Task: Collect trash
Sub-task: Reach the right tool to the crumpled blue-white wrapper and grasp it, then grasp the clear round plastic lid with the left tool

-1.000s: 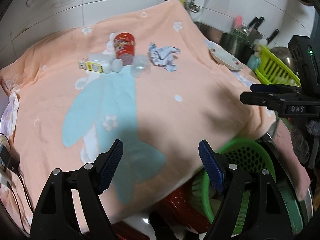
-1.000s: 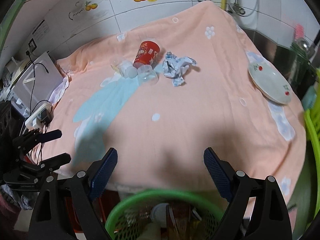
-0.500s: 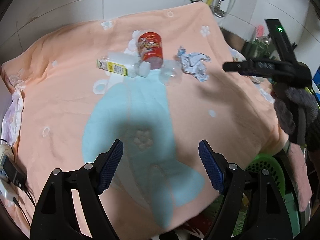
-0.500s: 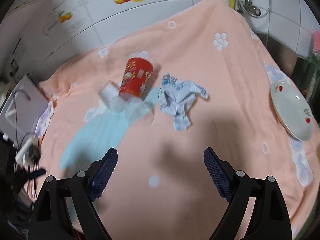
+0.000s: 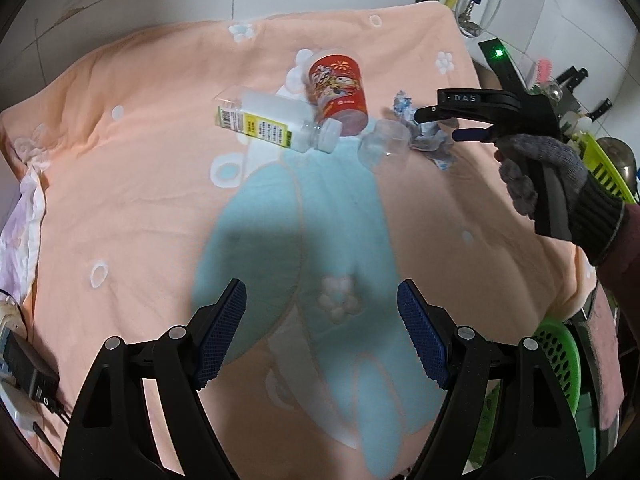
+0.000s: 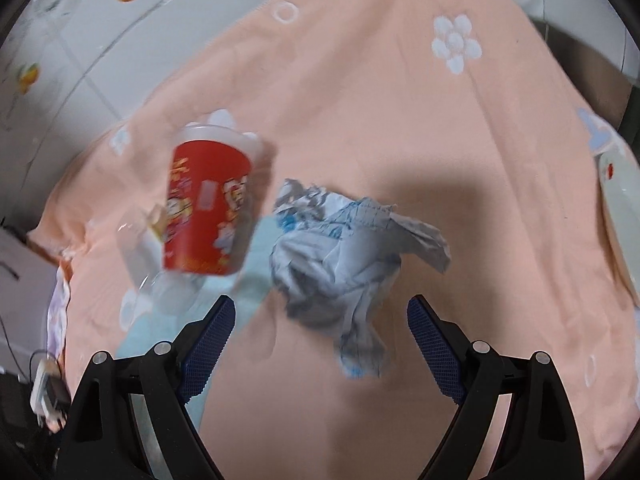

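Overhead, the right gripper (image 6: 320,344) hung with its jaws spread wide and empty, the crumpled paper wrapper (image 6: 352,256) lying on the peach towel (image 6: 400,100) just ahead of them and reaching down into the gap between the blue pads (image 6: 208,340). Ahead and to the left of those jaws a red printed cup (image 6: 208,208) lay on its side, with a clear plastic cup (image 6: 164,280) blurred just below it, close to the left pad. Off to the far right of the jaws, the rim of a white plate (image 6: 620,208) showed at the towel's edge. Meanwhile the left gripper (image 5: 320,336) was held lower over the blue rabbit pattern of the towel, its jaws likewise wide apart and holding nothing. Well ahead of them lay the white plastic bottle (image 5: 272,124) with a yellow label, its cap touching the red cup's side, and the clear cup on its side just right of the cap. From this view the right gripper, in a grey gloved hand (image 5: 548,172), was poised directly over the wrapper. A green perforated basket (image 5: 560,364) sat to the right of the left jaws, below the bench edge.
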`<state>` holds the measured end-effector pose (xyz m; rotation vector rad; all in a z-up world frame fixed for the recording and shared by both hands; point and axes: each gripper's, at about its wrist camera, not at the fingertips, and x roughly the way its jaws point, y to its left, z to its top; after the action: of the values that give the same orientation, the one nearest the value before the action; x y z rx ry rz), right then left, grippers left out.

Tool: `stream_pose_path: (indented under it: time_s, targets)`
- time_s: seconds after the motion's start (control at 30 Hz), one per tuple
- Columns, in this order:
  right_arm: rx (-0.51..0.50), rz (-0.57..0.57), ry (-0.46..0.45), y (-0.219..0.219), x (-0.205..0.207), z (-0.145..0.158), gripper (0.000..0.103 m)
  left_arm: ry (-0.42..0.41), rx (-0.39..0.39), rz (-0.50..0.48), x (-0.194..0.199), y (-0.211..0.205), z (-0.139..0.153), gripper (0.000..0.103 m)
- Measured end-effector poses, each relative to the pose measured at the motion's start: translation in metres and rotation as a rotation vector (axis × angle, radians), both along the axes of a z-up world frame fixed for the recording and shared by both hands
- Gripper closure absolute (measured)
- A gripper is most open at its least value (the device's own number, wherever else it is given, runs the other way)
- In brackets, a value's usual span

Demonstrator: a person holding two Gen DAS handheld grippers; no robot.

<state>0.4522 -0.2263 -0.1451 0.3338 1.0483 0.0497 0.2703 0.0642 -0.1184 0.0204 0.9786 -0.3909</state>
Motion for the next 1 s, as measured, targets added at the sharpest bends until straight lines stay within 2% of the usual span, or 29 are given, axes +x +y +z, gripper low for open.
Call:
stream_pose_path:
  time_s: [0.4, 0.47, 0.73, 0.83, 1.0]
  targets:
    - [-0.031, -0.022, 0.05, -0.003, 0.035, -0.026, 0.019, 0.013, -0.001, -0.015, 0.015, -0.002, -0.006, 0.026]
    - [-0.028, -0.022, 0.055, -0.002, 0.038, -0.029, 0.03, 0.011, 0.001, -0.02, 0.017, -0.004, -0.006, 0.026]
    - [-0.017, 0.007, 0.029, 0.003, 0.031, -0.021, 0.06, -0.016, -0.002, -0.055, 0.032, -0.027, -0.002, 0.026]
    - [-0.011, 0.014, 0.013, 0.002, 0.022, -0.013, 0.064, -0.032, -0.004, -0.08, 0.043, -0.041, 0.0, 0.027]
    - [0.005, 0.003, -0.021, -0.006, -0.006, 0.003, 0.064, -0.054, 0.001, -0.111, 0.065, -0.062, -0.001, 0.029]
